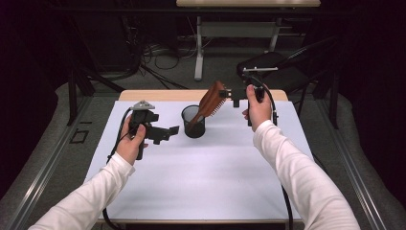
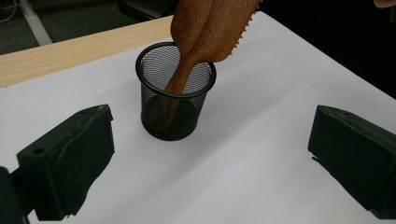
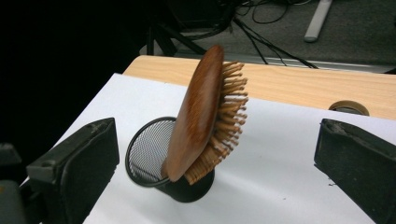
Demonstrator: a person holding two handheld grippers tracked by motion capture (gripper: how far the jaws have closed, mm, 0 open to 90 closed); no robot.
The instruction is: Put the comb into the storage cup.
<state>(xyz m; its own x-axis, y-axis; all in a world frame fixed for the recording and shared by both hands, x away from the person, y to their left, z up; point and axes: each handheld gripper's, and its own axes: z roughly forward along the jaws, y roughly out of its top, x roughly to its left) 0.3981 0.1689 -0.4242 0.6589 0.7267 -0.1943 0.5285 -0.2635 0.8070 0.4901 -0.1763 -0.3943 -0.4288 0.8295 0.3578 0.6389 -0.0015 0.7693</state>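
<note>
A wooden hairbrush [image 1: 213, 99] stands handle-down in a black mesh cup [image 1: 193, 121] at table centre, leaning toward one o'clock; left gripper [image 1: 168, 132] at nine o'clock, jaws wide; right gripper [image 1: 234, 96] at two o'clock, jaws wide, holding nothing.

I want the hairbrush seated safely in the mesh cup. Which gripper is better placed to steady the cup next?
Probably left. The left gripper is open, low over the table and aimed at the mesh cup. The right gripper is open too, but sits higher, beside the hairbrush head leaning out of the cup.
</note>
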